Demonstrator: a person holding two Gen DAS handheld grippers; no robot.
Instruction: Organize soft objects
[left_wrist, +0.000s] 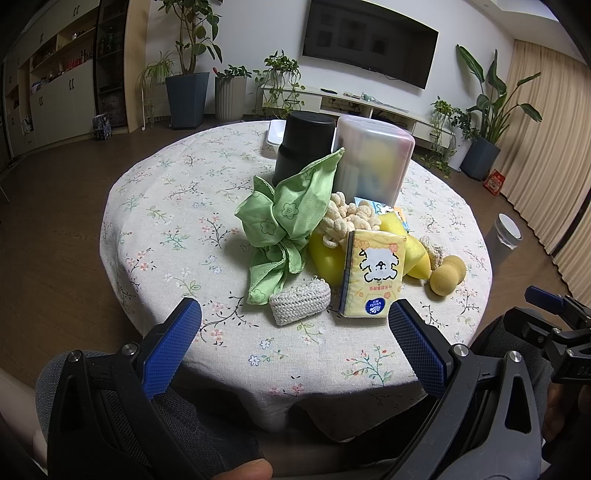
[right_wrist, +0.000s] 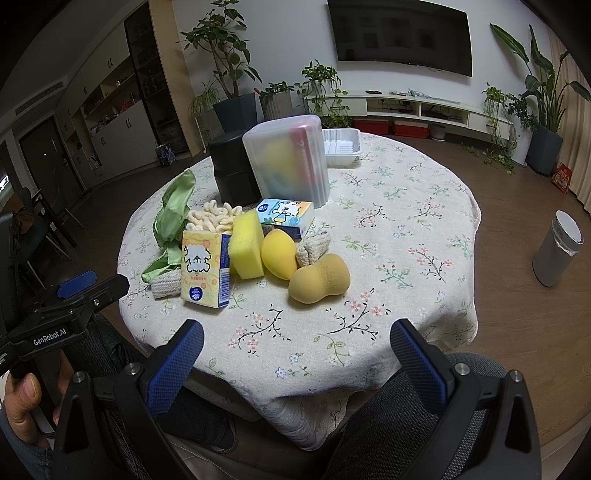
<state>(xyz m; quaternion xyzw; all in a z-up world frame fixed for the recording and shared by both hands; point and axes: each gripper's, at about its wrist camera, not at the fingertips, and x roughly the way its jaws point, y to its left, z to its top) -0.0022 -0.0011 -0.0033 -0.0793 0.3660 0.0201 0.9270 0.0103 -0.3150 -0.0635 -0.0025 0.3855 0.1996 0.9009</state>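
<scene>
A heap of soft things lies mid-table: a green floral cloth (left_wrist: 284, 218) (right_wrist: 173, 210), a cream knitted pad (left_wrist: 300, 302), a yellow tissue pack (left_wrist: 371, 275) (right_wrist: 204, 267) standing upright, a yellow sponge block (right_wrist: 246, 244), a yellow egg-shaped sponge (right_wrist: 279, 258), a tan gourd-shaped sponge (right_wrist: 319, 278) (left_wrist: 447, 276), a pale loopy scrubber (left_wrist: 347, 221) and a blue tissue pack (right_wrist: 286, 216). Behind stand a black canister (left_wrist: 303, 149) and a frosted plastic box (left_wrist: 373, 160) (right_wrist: 291, 162). My left gripper (left_wrist: 294, 319) and right gripper (right_wrist: 296, 338) both hover open at the table's near edge, holding nothing.
The round table wears a floral cloth (right_wrist: 406, 221). A white tray (right_wrist: 341, 147) sits at its far side. A grey bin (right_wrist: 556, 253) stands on the floor to the right. The person's legs are under the near edge, and a hand (right_wrist: 22, 402) grips the other handle.
</scene>
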